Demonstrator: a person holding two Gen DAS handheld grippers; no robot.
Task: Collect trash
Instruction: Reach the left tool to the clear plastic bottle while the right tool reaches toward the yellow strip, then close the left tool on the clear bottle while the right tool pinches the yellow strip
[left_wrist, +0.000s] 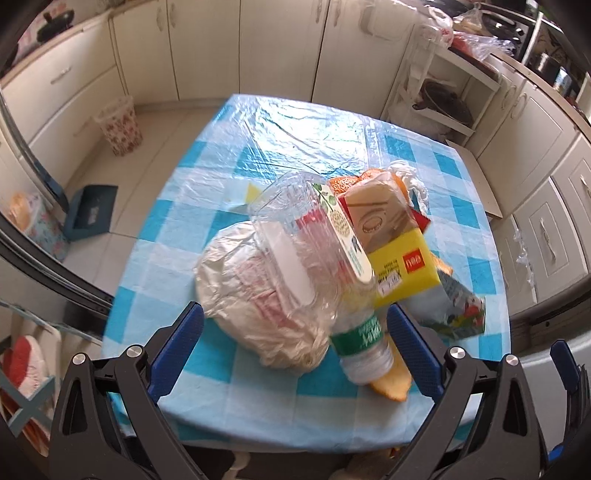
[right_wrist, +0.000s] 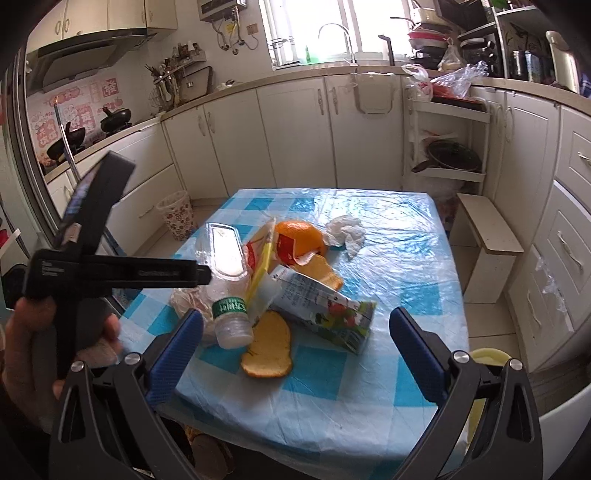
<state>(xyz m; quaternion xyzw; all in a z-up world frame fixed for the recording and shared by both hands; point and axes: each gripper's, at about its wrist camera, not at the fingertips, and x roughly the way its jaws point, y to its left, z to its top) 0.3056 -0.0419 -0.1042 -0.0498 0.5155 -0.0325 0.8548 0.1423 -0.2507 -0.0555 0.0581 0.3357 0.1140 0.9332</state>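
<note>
A heap of trash lies on the blue-checked table (left_wrist: 295, 140). It holds a crumpled plastic bag (left_wrist: 266, 295), a clear plastic tub (left_wrist: 303, 236), a green-labelled bottle (left_wrist: 362, 339), a yellow box (left_wrist: 402, 266) and a juice carton (left_wrist: 458, 306). My left gripper (left_wrist: 295, 347) is open, its fingers either side of the bag and bottle, touching nothing. My right gripper (right_wrist: 295, 350) hangs open above the near table edge, with orange peel (right_wrist: 267, 350), the bottle (right_wrist: 231, 317) and the carton (right_wrist: 325, 314) just ahead. An orange (right_wrist: 299, 236) and a crumpled tissue (right_wrist: 345, 230) lie farther back.
A floral waste bin (right_wrist: 177, 214) stands on the floor left of the table, with a blue dustpan (left_wrist: 90, 214) nearby. A low stool (right_wrist: 487, 240) and a shelf rack stand to the right. Cabinets ring the room. A hand holds the left tool's handle (right_wrist: 110, 273).
</note>
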